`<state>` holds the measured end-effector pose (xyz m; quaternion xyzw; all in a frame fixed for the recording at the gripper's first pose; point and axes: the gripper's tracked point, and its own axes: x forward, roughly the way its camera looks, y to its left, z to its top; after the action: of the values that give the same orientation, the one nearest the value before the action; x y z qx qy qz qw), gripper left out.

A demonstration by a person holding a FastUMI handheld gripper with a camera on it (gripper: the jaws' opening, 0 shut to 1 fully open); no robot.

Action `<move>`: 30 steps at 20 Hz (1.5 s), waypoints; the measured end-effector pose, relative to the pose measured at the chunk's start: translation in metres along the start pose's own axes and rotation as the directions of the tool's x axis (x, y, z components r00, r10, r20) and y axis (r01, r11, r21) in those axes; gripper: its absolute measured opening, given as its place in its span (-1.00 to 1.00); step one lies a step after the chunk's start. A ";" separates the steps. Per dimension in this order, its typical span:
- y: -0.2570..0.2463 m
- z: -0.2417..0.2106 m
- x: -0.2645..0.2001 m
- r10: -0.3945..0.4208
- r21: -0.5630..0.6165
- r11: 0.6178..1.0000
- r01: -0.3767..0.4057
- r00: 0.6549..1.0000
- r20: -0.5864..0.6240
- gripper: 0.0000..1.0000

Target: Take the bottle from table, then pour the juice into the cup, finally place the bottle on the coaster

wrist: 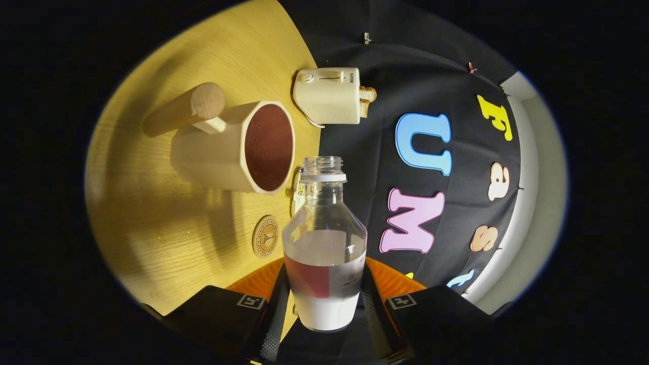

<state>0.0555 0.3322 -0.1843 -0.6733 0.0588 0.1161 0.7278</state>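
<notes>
Tongs are clamping the uncapped bottle, its long axis pointing straight ahead toward the cup lying beyond; coaster and toaster are sitting nearby on the counter.

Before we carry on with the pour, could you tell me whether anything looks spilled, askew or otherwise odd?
Nothing looks spilled or damaged. The whole scene is rolled sideways because the tool, shut on the bottle, is tipped toward the cup. The bottle is uncapped, its liquid still well below the neck. The coaster lies flat on the table; the toaster holds bread.
</notes>
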 end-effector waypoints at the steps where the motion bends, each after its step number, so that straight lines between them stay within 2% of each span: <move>1: 0.000 0.001 0.000 -0.001 -0.014 1.000 0.001 1.000 0.005 0.43; 17: -0.007 0.006 0.007 -0.038 -0.150 0.988 0.043 0.999 0.033 0.43; 30: -0.008 0.003 0.012 -0.036 -0.176 0.983 0.043 0.998 0.042 0.43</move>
<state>0.0692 0.3357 -0.1790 -0.7340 0.0207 0.1192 0.6682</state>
